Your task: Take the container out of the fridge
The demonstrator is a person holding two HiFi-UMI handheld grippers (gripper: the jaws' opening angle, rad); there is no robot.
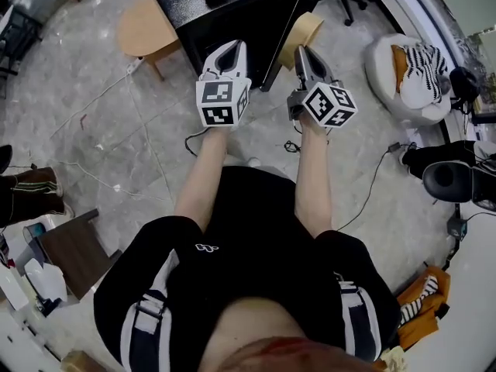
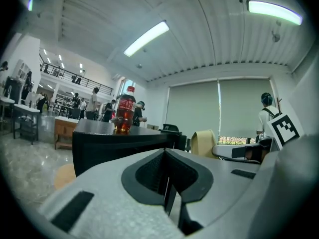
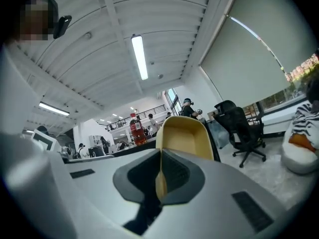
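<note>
No container shows in any view. A black box-shaped unit stands on the floor just ahead of me, and I see no open door on it. A red-labelled cola bottle stands on its top, also seen far off in the right gripper view as the cola bottle. My left gripper is held in the air before the unit's front, its jaws shut on nothing. My right gripper hangs beside it at the same height, shut and holding nothing. Both point at the unit's upper edge.
A round wooden stool stands left of the unit and a tan chair right of it. A white beanbag lies at the right. Cables trail over the marble floor. A black office chair and several people are farther off.
</note>
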